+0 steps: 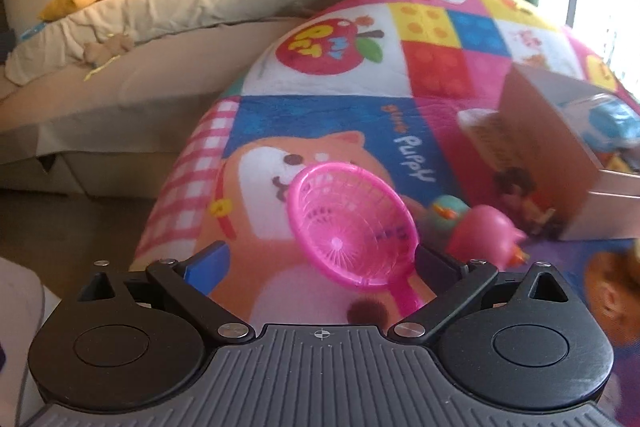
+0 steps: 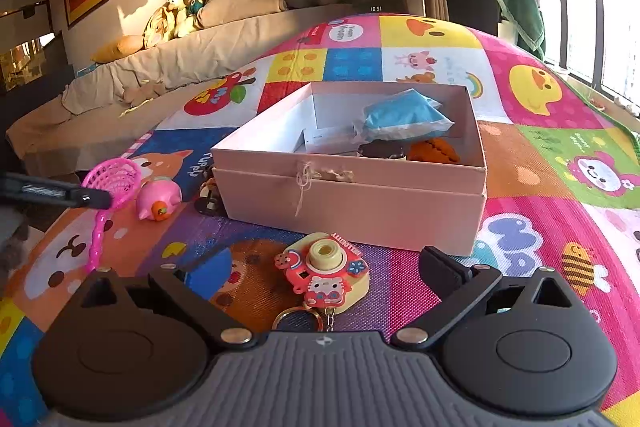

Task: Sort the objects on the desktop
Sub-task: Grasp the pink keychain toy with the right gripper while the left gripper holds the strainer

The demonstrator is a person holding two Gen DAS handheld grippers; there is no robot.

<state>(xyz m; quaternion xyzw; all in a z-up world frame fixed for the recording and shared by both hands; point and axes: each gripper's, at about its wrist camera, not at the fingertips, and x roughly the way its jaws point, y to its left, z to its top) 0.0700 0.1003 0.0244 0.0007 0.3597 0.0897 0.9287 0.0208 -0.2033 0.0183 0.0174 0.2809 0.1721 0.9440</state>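
A pink toy net scoop (image 1: pixel 352 227) lies on the colourful play mat between the open fingers of my left gripper (image 1: pixel 322 265); it also shows in the right wrist view (image 2: pixel 114 183), with a left finger (image 2: pixel 60 193) beside it. A pink toy duck (image 1: pixel 484 237) lies just right of it, seen too in the right wrist view (image 2: pixel 158 201). My right gripper (image 2: pixel 324 273) is open around a yellow and red toy camera keychain (image 2: pixel 324 269). The pink cardboard box (image 2: pixel 352 203) behind it holds a blue packet (image 2: pixel 404 119) and an orange toy (image 2: pixel 434 151).
A teal toy (image 1: pixel 450 211) sits behind the pink duck. A small dark toy (image 2: pixel 208 197) lies against the box's left side. The box (image 1: pixel 536 155) stands at the right in the left wrist view. A beige sofa (image 2: pixel 168 75) with plush toys runs behind the mat.
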